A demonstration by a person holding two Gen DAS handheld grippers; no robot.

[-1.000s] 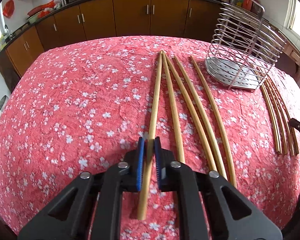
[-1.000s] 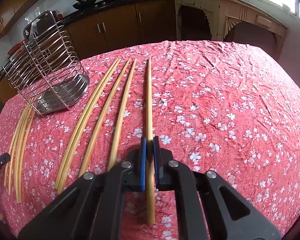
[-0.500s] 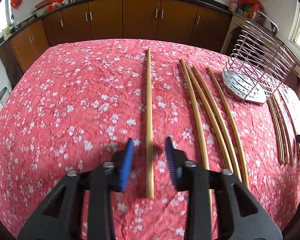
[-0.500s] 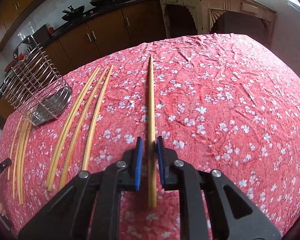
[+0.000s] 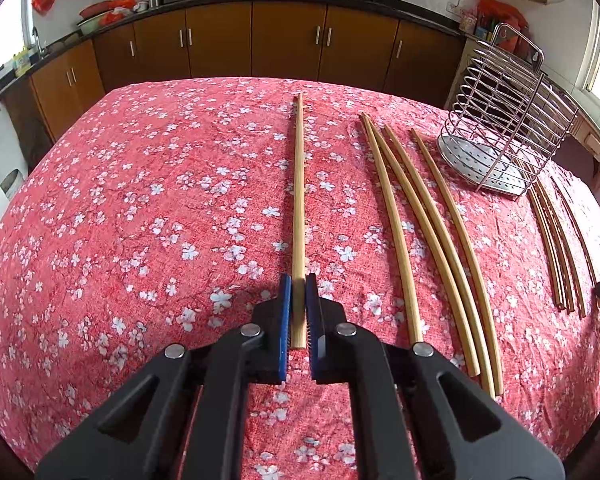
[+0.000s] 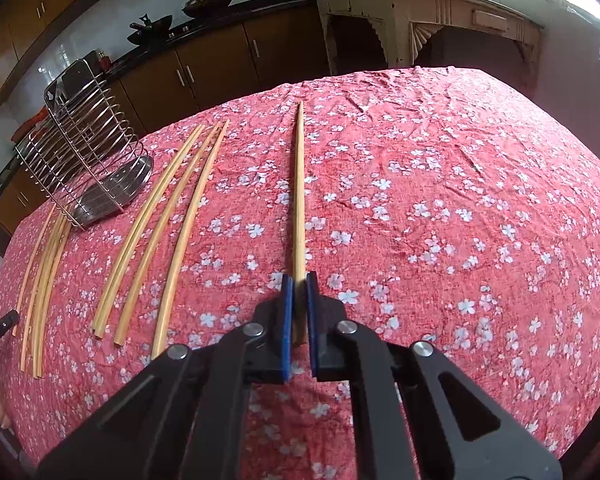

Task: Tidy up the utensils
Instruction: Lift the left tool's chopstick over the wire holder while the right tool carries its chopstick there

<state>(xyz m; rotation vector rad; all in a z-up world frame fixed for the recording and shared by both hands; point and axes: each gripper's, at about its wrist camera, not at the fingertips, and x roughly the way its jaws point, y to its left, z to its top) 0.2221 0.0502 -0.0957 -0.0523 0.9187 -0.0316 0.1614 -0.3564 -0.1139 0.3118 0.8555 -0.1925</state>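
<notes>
Nothing sat in the tipped-over wire metal rack (image 5: pixel 500 136) yet: each gripper, left (image 5: pixel 295 312) and right (image 6: pixel 296 312), was clamped on one long bamboo chopstick (image 5: pixel 299 208) (image 6: pixel 299 200), with seven more loose on the red floral tablecloth (image 5: pixel 140 220).

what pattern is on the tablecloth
Red tablecloth with small white blossoms all over; clearest in the left wrist view.

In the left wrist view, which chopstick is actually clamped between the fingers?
The lone chopstick lying apart, left of the group of four chopsticks. The left gripper is shut on its near end; the others lie untouched.
</notes>
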